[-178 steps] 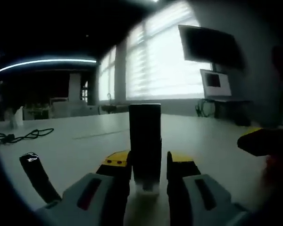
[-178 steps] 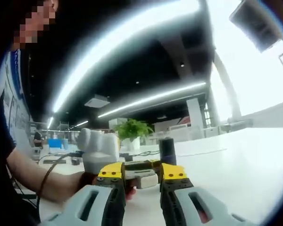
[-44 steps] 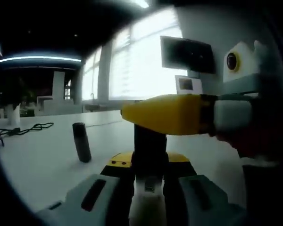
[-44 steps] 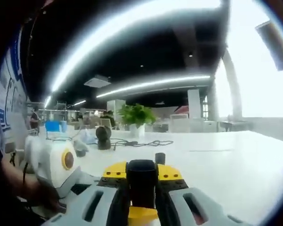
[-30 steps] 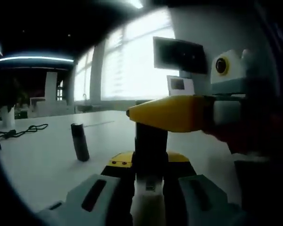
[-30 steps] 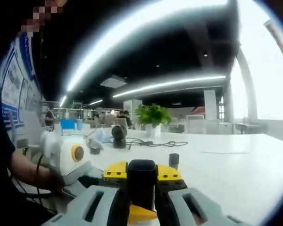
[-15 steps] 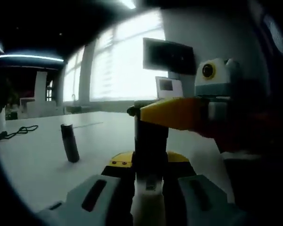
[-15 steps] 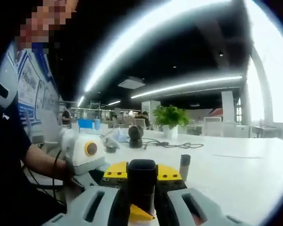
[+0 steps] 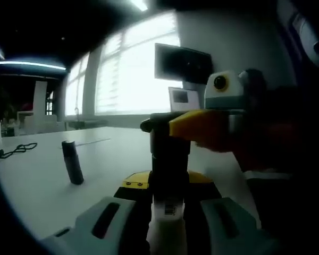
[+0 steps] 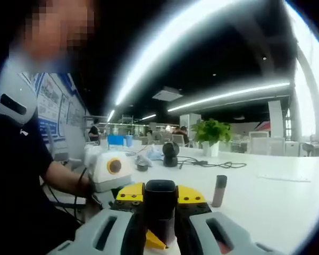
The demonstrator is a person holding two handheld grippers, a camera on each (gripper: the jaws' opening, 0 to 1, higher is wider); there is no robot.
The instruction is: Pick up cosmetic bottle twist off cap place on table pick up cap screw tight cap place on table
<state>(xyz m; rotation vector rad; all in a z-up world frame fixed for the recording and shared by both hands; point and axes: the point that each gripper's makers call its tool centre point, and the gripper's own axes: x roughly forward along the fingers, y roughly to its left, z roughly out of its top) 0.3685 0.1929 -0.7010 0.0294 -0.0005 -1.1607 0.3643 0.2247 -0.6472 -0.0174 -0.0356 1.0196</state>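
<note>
Left gripper (image 9: 167,187) clamped on the cosmetic bottle (image 9: 169,175), held upright between the yellow-tipped jaws above the white table (image 9: 37,186). Right gripper (image 10: 159,199) closed on the dark cap (image 10: 160,204) at the top of that bottle; reaching in from the right of the left gripper view as a yellow jaw laid against the cap. A second small dark cylinder (image 9: 72,162) standing upright on the table, well apart to the left; seen also in the right gripper view (image 10: 219,190). Wall monitor (image 9: 183,64) beside bright windows behind. Potted plant (image 10: 212,132) and black cable (image 10: 215,164) farther back on the table.
</note>
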